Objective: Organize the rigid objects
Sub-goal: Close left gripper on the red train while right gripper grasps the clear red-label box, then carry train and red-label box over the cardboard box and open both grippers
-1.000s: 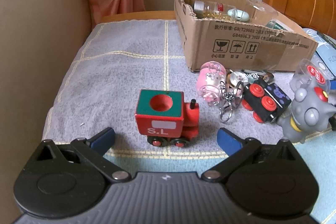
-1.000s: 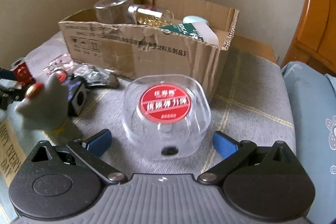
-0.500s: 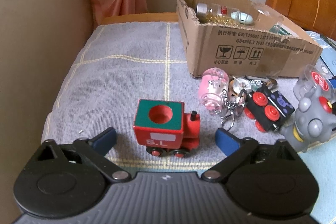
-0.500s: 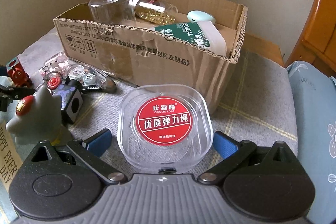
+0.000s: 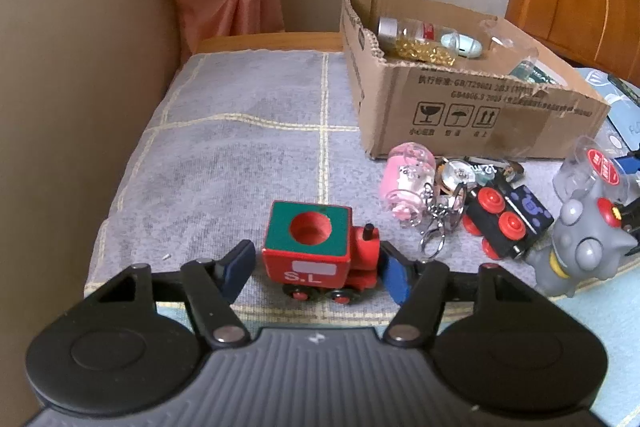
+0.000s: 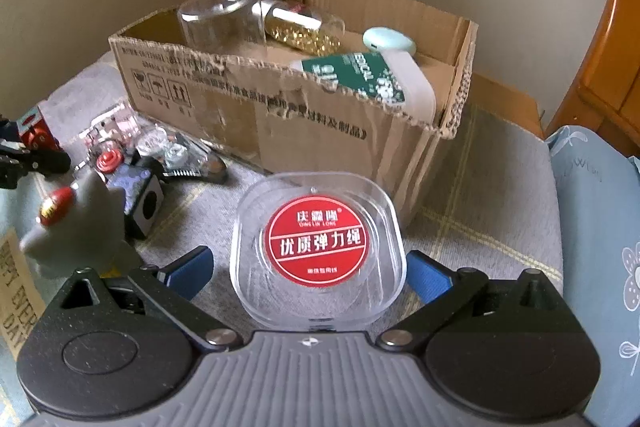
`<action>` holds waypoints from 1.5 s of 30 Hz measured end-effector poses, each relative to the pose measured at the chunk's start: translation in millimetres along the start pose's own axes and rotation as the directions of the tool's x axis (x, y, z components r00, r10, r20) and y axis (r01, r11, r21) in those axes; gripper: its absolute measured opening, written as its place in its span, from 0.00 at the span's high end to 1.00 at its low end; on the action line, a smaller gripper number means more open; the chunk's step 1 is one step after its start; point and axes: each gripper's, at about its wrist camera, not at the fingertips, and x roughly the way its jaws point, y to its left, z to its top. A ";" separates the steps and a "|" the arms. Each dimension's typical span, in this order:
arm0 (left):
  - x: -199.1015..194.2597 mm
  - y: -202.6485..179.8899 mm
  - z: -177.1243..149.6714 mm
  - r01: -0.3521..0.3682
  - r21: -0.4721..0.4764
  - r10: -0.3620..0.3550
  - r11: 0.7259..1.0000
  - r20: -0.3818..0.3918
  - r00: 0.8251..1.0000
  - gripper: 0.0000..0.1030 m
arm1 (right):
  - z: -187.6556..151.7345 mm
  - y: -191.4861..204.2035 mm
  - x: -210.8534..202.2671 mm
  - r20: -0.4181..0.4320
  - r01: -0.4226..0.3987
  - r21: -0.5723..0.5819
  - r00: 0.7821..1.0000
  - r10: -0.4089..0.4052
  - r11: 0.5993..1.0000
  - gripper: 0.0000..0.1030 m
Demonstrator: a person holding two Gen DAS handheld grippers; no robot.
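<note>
A red wooden toy train (image 5: 320,251) with a green top stands on the grey cloth. My left gripper (image 5: 318,273) has its jaws around it: the right pad touches the train's front, while the left pad (image 5: 236,269) stands just clear of it. A clear plastic box with a red round label (image 6: 318,255) lies between the jaws of my right gripper (image 6: 308,273), which is open, with gaps on both sides. An open cardboard box (image 5: 472,115) (image 6: 312,123) stands behind with a bottle, a glass and other items inside.
Beside the train lie a pink keychain toy (image 5: 408,179), a black toy wagon with red wheels (image 5: 504,223) and a grey rubber figure (image 5: 584,247) (image 6: 76,227). A wall runs along the left. A light blue cushion (image 6: 600,227) lies at the right.
My left gripper has moved forward and narrowed its jaws around the red train. My right gripper has advanced and risen over the clear box, its jaws slightly narrower.
</note>
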 end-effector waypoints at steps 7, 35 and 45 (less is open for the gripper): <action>-3.5 0.2 4.1 0.003 0.024 -0.003 1.000 0.000 1.000 0.40 | 4.3 0.0 -3.3 -0.007 -0.007 -0.016 1.000 0.007 1.000 0.12; -51.2 -6.9 43.0 0.099 0.208 -0.082 0.973 -0.089 0.993 0.51 | 24.3 14.0 -47.3 -0.012 -0.006 -0.138 1.000 0.004 0.990 0.24; -69.7 -31.7 110.7 0.124 0.283 -0.135 0.951 0.017 0.991 0.51 | 58.4 2.3 -77.5 0.060 -0.006 -0.146 0.998 0.015 0.989 0.24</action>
